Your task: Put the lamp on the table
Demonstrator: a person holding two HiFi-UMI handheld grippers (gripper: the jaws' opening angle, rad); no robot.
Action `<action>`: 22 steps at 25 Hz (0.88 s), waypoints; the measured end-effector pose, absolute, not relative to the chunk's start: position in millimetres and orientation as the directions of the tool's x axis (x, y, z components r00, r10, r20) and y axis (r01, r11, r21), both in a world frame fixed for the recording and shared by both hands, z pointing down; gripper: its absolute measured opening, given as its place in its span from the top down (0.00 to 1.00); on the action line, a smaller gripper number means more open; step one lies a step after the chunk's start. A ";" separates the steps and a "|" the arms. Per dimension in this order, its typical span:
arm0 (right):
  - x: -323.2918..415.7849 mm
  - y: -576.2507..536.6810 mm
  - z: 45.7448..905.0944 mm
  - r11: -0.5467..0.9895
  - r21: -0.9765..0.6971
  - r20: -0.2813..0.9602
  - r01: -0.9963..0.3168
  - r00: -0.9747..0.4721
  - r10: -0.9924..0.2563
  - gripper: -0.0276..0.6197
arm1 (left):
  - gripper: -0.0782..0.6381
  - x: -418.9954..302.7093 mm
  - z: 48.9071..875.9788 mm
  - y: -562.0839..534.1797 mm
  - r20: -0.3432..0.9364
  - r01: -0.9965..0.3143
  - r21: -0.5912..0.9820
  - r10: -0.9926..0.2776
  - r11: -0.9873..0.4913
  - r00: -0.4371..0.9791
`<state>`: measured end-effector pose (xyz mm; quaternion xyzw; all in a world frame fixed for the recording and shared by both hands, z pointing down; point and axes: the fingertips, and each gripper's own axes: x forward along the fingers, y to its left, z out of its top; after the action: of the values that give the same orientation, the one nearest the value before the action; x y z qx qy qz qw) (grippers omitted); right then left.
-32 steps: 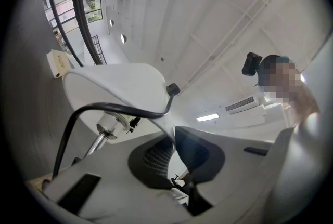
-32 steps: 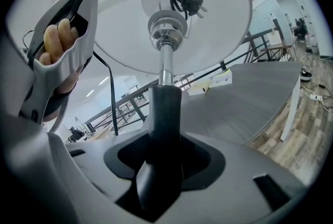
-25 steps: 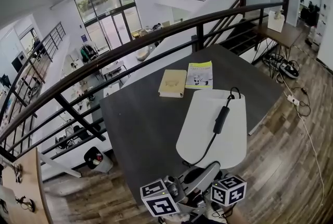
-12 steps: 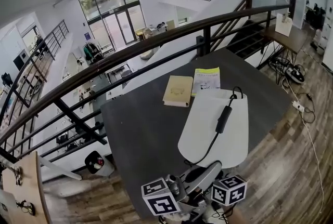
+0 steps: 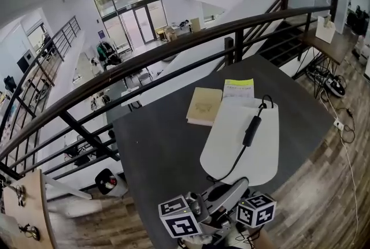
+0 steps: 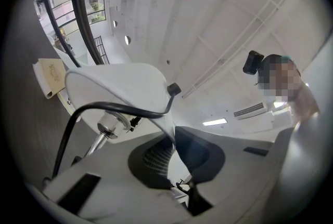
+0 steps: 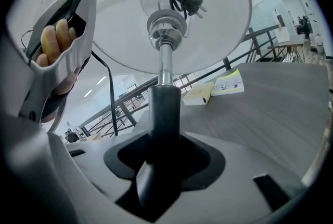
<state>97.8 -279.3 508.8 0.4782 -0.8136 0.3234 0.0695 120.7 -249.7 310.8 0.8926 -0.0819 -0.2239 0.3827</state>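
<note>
White-shade lamp [image 5: 228, 132], blk cord [image 6: 107, 104], chrome stem [image 7: 165, 62]

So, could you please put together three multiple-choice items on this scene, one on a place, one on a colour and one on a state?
1. Where does the tan book lie?
A. On the table, beside the yellow-green booklet
B. On the wooden floor
C. On the railing

2. What colour is the lamp shade?
A. Black
B. White
C. Red

3. How does the right claw stand?
A. Open and empty
B. Shut on the lamp stem
C. Shut on the cord

Answers:
1 A: the head view shows the two lying side by side on the dark table.
2 B: the shade is white in every view.
3 B: the right gripper view shows the dark stem clamped between its jaws.
</note>
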 end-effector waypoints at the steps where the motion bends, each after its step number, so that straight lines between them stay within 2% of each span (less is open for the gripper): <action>1: 98.3 -285.4 510.0 0.333 -0.460 0.422 -0.823 -0.533 -0.733 0.66 | 0.84 121.2 312.9 -255.4 -0.337 0.023 0.721 -0.321 -0.692 0.885; 22: 94.7 -369.5 537.6 0.331 -0.448 0.447 -0.831 -0.528 -0.722 0.66 | 0.84 113.7 340.0 -338.6 -0.323 0.016 0.745 -0.340 -0.667 0.883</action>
<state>94.7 -369.5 537.6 0.4784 -0.8113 0.3253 0.0838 113.7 -338.6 340.0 0.8850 -0.0915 -0.2239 0.3979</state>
